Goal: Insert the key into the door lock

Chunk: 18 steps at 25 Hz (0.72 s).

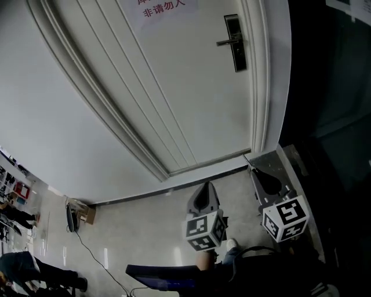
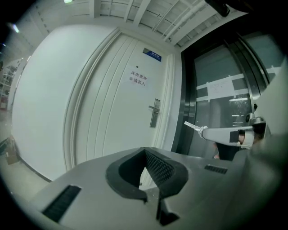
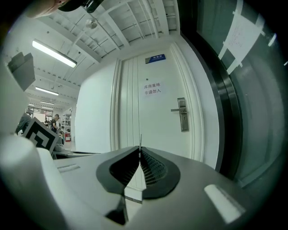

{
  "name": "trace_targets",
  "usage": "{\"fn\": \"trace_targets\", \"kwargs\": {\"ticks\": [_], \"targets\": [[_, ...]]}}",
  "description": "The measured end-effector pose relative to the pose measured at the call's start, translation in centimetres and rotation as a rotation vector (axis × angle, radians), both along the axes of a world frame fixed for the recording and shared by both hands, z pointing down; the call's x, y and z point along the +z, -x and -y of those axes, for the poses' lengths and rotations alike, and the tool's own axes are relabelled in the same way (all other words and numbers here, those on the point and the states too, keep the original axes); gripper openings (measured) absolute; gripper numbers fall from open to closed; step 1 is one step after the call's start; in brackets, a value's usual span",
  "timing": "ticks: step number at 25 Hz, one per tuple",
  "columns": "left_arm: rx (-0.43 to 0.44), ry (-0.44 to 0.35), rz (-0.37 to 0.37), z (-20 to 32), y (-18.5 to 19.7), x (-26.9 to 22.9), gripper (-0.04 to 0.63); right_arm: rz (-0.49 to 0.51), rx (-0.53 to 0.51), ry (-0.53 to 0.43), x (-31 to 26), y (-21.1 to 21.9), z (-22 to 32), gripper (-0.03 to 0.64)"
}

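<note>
The white door [image 1: 174, 81] carries a dark lock plate with a lever handle [image 1: 235, 42], also seen in the left gripper view [image 2: 154, 112] and the right gripper view [image 3: 182, 114]. My right gripper [image 1: 253, 168] is shut on a thin metal key [image 1: 247, 158], whose blade sticks out past the jaws [image 3: 140, 141] and points at the door, well short of the lock. From the left gripper view the key [image 2: 191, 126] shows side-on. My left gripper [image 1: 206, 184] hangs lower and to the left, shut with nothing in it [image 2: 145, 151].
Right of the door frame runs a dark glass wall [image 1: 327, 87]. A paper sign [image 1: 162, 8] is stuck on the door. A cardboard box and a cable [image 1: 81, 214] lie on the floor at left. People stand far off at left [image 1: 17, 267].
</note>
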State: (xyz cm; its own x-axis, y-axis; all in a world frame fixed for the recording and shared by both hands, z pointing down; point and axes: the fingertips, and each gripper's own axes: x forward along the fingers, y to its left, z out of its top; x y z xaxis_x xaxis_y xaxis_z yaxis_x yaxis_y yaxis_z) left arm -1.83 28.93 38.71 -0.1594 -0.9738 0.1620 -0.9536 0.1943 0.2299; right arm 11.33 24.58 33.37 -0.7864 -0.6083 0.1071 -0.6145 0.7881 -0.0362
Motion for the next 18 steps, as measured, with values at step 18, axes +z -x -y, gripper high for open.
{"fn": "trace_targets", "kwargs": {"ticks": [18], "targets": [[0.064,0.043,-0.008,14.6,9.1,2.3,0.0,-0.014,0.064,0.005,2.0,9.2,14.9,0.012]]}}
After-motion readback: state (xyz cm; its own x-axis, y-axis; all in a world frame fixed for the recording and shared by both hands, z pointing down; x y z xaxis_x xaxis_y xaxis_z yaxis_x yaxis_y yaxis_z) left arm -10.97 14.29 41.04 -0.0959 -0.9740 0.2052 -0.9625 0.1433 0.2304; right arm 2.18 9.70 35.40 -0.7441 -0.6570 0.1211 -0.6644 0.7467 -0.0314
